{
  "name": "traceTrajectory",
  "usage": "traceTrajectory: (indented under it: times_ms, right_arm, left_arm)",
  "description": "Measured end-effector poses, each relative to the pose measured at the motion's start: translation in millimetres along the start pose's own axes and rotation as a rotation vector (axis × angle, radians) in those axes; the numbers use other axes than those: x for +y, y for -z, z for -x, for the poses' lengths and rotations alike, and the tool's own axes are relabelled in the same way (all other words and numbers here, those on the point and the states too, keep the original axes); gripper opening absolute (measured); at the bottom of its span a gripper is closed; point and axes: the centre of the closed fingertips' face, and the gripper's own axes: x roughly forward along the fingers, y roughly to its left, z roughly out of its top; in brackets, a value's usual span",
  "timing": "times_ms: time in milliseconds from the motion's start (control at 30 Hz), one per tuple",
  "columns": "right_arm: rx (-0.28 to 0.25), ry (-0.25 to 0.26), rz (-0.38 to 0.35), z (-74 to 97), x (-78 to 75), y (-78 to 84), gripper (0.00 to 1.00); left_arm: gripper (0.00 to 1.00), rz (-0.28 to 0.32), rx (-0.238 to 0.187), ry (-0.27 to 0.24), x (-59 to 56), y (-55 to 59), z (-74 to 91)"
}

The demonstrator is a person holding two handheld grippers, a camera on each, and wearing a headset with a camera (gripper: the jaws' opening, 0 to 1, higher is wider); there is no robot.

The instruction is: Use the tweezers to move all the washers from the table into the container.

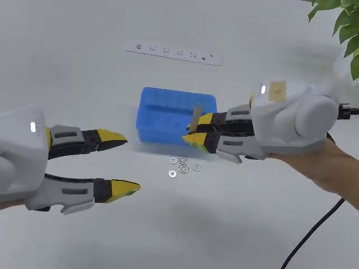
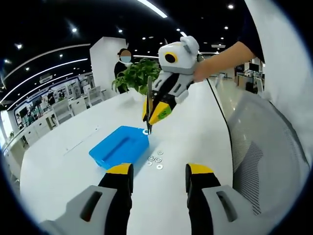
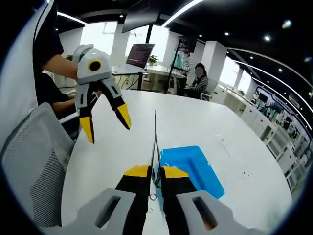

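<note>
Your right claw [image 1: 193, 133] pinches slim metal tweezers [image 1: 196, 116] over the near edge of the blue, rectangular plastic container [image 1: 150, 126]. Five flat, shiny ring-shaped washers [image 1: 183, 166] lie clustered on the smooth white table [image 1: 224, 224] just before it. Your left claw [image 1: 132, 162] hangs wide and empty.

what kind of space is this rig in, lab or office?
Most likely an open-plan office: long ceiling light strips, rows of desks and chairs, a laptop on a neighbouring table, and a mesh office chair beside the white worktable.
</note>
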Motion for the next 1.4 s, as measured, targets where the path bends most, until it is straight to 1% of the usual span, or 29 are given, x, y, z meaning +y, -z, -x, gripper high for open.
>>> traceTrajectory:
  times_ms: [100, 167, 267, 367, 467, 533, 667, 700, 767, 833, 933, 1033, 1167, 1200, 1300, 1400]
  right_arm:
    - [-0.01, 0.012, 0.002, -5.0, -12.2, -7.1, 0.09]
    - [-0.017, 0.017, 0.007, -9.9, -18.4, -11.4, 0.09]
    - [-0.024, 0.017, 0.009, -18.6, -28.0, -14.3, 0.09]
    - [-0.02, 0.019, 0.017, -28.6, -39.1, -13.6, 0.09]
    - [-0.018, 0.019, 0.011, -40.1, -51.2, -9.6, 0.09]
    - [-0.016, 0.016, 0.001, -46.8, -56.7, -5.4, 0.09]
    - [-0.01, 0.01, -0.011, -57.3, -63.1, 3.6, 0.09]
    - [-0.008, 0.009, -0.018, -60.3, -65.3, 7.1, 0.09]
    - [-0.015, 0.014, -0.04, -65.0, -70.3, 12.4, 0.09]
    - [-0.016, 0.015, -0.058, -69.8, -74.8, 18.3, 0.09]
    - [-0.018, 0.007, -0.08, -76.4, -77.0, 25.1, 0.09]
    - [-0.018, -0.007, -0.091, -83.1, -76.7, 32.1, 0.09]
    - [0.001, -0.024, -0.088, -91.3, -73.2, 42.2, 0.09]
    - [0.001, -0.029, -0.09, -92.9, -72.4, 43.7, 0.09]
    - [0.0, -0.033, -0.095, -95.7, -72.3, 46.0, 0.09]
    - [-0.001, -0.035, -0.104, -98.6, -72.2, 48.3, 0.09]
  left_arm:
    - [0.47, 0.018, -0.007, -0.013, 2.5, 3.5, 4.0]
    - [0.48, 0.028, -0.004, -0.016, 3.3, 7.4, 7.3]
    - [0.5, 0.033, -0.005, -0.023, 4.9, 11.1, 11.9]
    - [0.5, 0.034, 0.001, -0.027, 6.8, 15.6, 13.7]
    - [0.5, 0.035, 0.001, -0.028, 8.3, 17.8, 12.6]
    - [0.5, 0.041, -0.001, -0.028, 9.0, 18.8, 10.3]
    - [0.49, 0.049, 0.008, -0.015, 7.1, 22.1, 5.1]
    - [0.49, 0.067, 0.005, -0.006, 5.7, 22.1, 3.9]
    - [0.47, 0.067, 0.007, -0.005, 5.2, 23.3, 2.4]
    - [0.47, 0.071, 0.014, -0.004, 5.3, 25.7, 1.3]
    - [0.48, 0.086, 0.019, -0.008, 6.2, 28.5, 1.2]
    - [0.5, 0.097, 0.026, -0.001, 5.4, 30.9, 2.8]
    - [0.5, 0.102, 0.037, -0.017, 10.4, 33.3, 5.6]
    - [0.5, 0.107, 0.032, -0.029, 13.3, 32.4, 6.0]
    - [0.49, 0.136, 0.02, -0.04, 17.5, 29.2, 6.0]
    - [0.44, 0.143, 0.017, -0.037, 17.5, 26.9, 4.6]
